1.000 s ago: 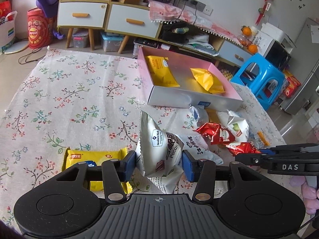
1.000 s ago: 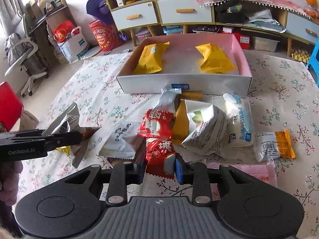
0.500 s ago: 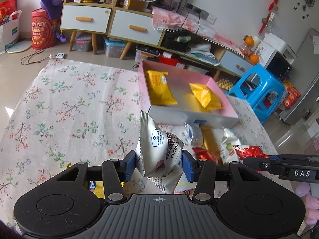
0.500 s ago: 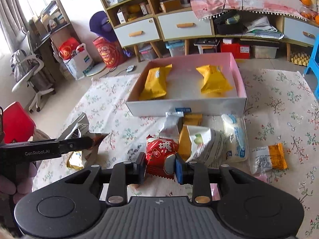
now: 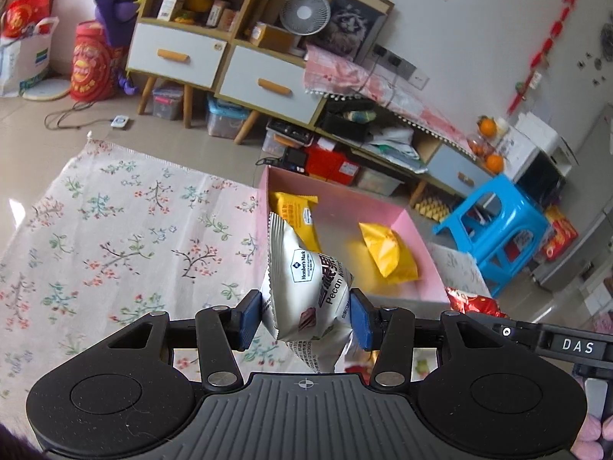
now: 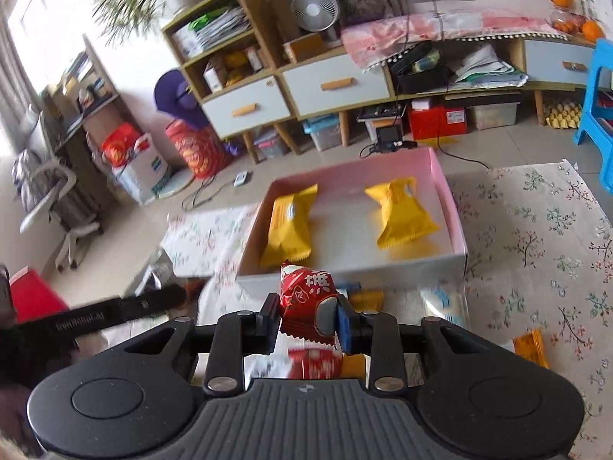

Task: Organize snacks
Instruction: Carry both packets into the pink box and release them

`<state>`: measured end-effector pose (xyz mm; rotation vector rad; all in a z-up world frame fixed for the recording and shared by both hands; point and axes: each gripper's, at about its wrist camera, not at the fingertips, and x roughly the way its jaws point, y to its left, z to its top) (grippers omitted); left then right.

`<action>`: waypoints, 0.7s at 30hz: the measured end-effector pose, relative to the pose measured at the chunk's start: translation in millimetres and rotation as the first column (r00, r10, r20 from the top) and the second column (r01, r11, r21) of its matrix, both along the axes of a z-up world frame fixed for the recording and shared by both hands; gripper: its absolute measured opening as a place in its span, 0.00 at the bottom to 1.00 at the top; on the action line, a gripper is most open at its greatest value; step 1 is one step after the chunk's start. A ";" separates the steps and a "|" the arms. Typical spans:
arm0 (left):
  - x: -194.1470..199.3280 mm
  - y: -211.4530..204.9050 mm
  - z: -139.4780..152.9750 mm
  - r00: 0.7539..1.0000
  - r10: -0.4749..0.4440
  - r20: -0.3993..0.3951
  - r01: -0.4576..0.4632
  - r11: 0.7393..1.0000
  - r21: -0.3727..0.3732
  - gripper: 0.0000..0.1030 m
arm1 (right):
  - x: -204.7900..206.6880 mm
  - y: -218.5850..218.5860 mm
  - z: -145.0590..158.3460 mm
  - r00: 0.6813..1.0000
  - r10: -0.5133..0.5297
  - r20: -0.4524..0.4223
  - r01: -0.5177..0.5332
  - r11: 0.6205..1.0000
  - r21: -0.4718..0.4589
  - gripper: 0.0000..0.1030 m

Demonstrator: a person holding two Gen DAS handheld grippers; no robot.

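Note:
My left gripper (image 5: 304, 316) is shut on a white pecan snack bag (image 5: 302, 280) and holds it in the air just before the near left corner of the pink box (image 5: 415, 230). My right gripper (image 6: 306, 316) is shut on a red snack packet (image 6: 306, 295), held above the box's white front wall (image 6: 352, 274). Two yellow packets (image 6: 289, 226) (image 6: 402, 211) lie inside the box. The left gripper's arm (image 6: 115, 308) shows at the left of the right wrist view; the right gripper's arm (image 5: 555, 341) shows at the right of the left wrist view.
The floral cloth (image 5: 115, 237) covers the surface. Loose snacks lie below the right gripper: a white-blue packet (image 6: 446, 304) and an orange packet (image 6: 532, 345). A blue stool (image 5: 494, 230) stands right of the box. Drawers and shelves (image 5: 214, 61) line the far wall.
Both grippers have risen and moved forward toward the pink box, each carrying its packet. The snack pile has dropped below the views.

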<state>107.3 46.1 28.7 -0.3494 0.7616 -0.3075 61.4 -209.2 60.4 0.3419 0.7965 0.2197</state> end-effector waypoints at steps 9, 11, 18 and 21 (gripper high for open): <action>40.2 -36.3 -0.2 1.000 0.002 0.008 -0.002 1.000 0.000 0.45 | 42.0 -45.9 -28.4 0.992 -0.128 0.021 0.121 0.972 0.200 0.19; 53.0 -50.6 -3.1 1.000 -0.018 0.023 0.018 1.000 0.005 0.45 | 47.9 -58.2 -39.7 0.984 -0.176 0.006 0.169 0.956 0.238 0.19; 82.4 -98.3 -19.8 0.995 -0.081 0.057 0.074 0.989 0.125 0.45 | 57.1 -71.8 -65.8 0.972 -0.234 -0.024 0.234 0.952 0.197 0.19; 91.5 -108.6 -27.3 0.995 -0.084 0.051 0.076 0.986 0.152 0.45 | 58.8 -74.4 -68.2 0.973 -0.228 -0.019 0.228 0.956 0.184 0.19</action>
